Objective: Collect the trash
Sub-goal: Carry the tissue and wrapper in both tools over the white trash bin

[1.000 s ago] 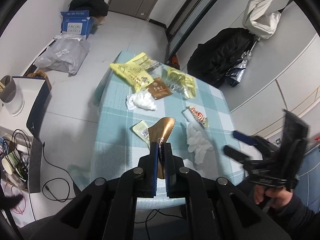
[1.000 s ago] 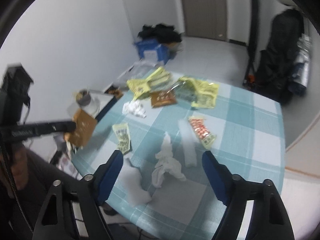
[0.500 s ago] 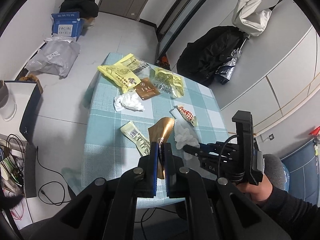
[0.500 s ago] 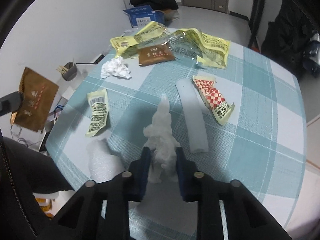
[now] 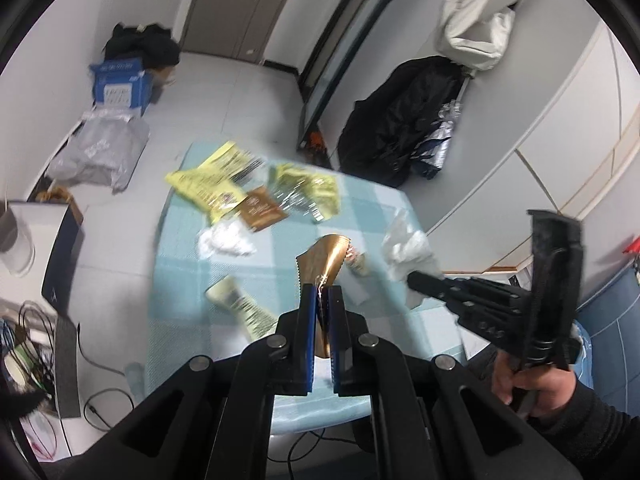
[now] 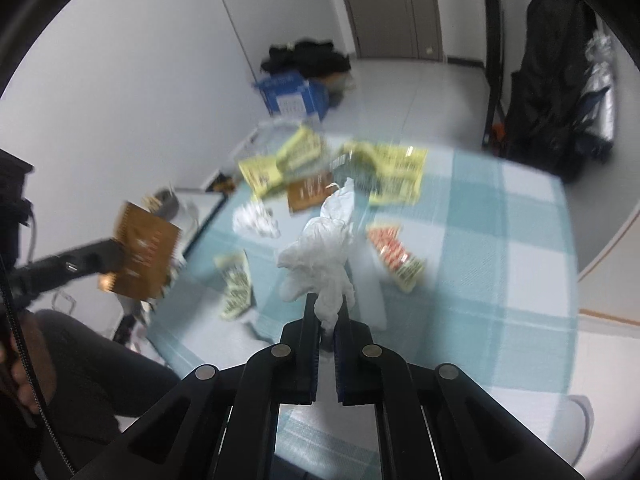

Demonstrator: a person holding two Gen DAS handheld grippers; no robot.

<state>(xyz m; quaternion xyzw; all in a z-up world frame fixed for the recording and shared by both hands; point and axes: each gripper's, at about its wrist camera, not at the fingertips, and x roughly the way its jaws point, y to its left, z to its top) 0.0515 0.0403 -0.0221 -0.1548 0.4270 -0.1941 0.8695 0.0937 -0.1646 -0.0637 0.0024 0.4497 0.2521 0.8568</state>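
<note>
While left fingers (image 5: 321,295) pinch gold wrapper (image 5: 325,255), right fingers (image 6: 327,312) clamp tissue (image 6: 320,258) (crumpled, white).

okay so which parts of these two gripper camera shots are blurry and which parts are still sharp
Left wrist view: the left gripper and its brown wrapper are sharp; the table and yellow wrappers are smeared by motion. Right wrist view: the right gripper is crisp, the white tissue fairly clear, the checked table and litter streaked. Both views bend straight lines, with dark corners.
</note>
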